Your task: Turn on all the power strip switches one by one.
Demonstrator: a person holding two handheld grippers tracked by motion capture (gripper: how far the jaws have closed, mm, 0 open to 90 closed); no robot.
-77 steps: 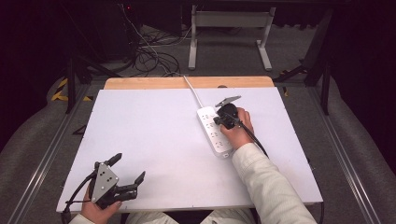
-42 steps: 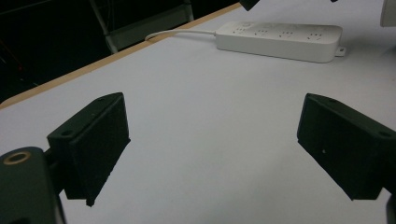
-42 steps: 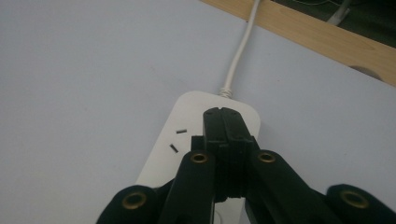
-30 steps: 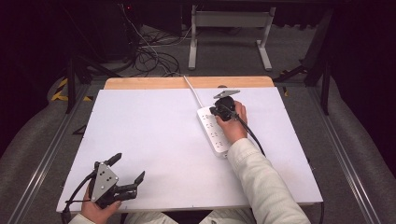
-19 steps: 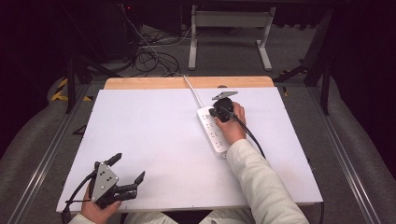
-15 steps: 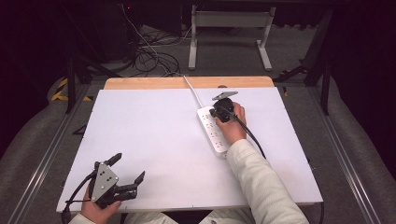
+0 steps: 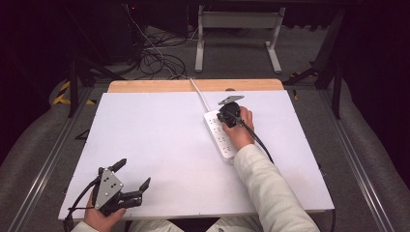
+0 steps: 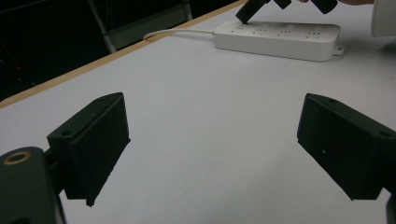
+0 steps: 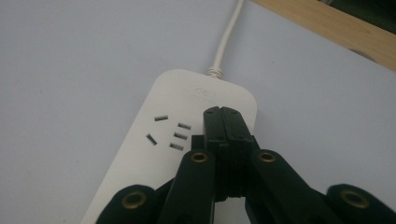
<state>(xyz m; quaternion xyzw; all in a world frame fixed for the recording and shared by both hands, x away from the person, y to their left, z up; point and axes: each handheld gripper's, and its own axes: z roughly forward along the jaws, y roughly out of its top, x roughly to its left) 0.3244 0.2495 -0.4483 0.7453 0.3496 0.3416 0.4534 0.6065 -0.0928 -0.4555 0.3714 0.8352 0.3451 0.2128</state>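
While the right tool [image 7: 226, 115] – clenched, arm outstretched – tips onto the power strip [image 7: 220, 137], the left tool [image 7: 131, 175] rests released.

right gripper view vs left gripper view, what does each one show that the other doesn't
Right gripper view alone: the right gripper, jaws shut together with nothing between them, tips over the cord end of the power strip, beside its socket slots.

Left gripper view alone: the left gripper, jaws wide apart over the bare white table top, and the strip's whole length.

Both: the strip, its white cord, the table's wooden edge.
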